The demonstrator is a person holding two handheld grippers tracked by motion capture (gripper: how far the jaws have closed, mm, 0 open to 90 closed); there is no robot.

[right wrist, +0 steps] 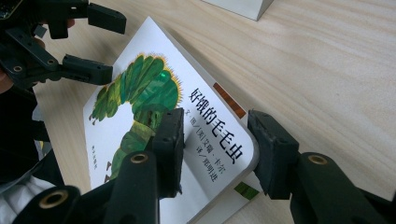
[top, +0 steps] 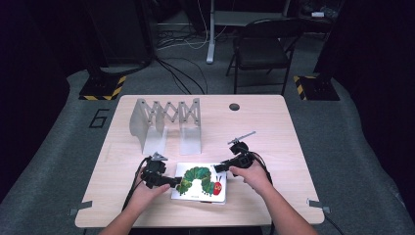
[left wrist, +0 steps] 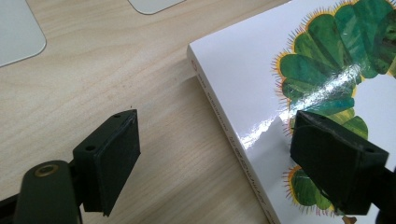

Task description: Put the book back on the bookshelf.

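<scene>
A picture book (top: 199, 182) with a green caterpillar on its white cover is seen on the near part of the wooden table (top: 274, 127), between the two hands. In the right gripper view the book (right wrist: 140, 116) is tilted, its near corner raised off the table, with black Chinese characters printed along the cover's edge.

The right gripper (right wrist: 215, 144) is closed on that raised corner: one pad is pressed on the cover and the other against the underside edge. In the high view the right gripper (top: 222, 166) is placed at the book's right end, near the caterpillar's red head.

The left gripper (left wrist: 215, 149) is held with its jaws wide apart. One jaw is seen over the bare table and the other over the cover, with the spine edge of the book (left wrist: 243, 93) running between them; no pad can be seen pressing on it. In the high view the left gripper (top: 171, 182) is found at the book's left edge.

Beyond the book, toward the middle of the table, a grey folding rack (top: 165, 125) with crossed bars and flat base plates is stood, well apart from both grippers. A dark round grommet (top: 234, 106) is set in the far edge of the table. Behind the table a black folding chair (top: 262, 49) is stood on the grey floor, and cables (top: 181, 73) are trailed there.
</scene>
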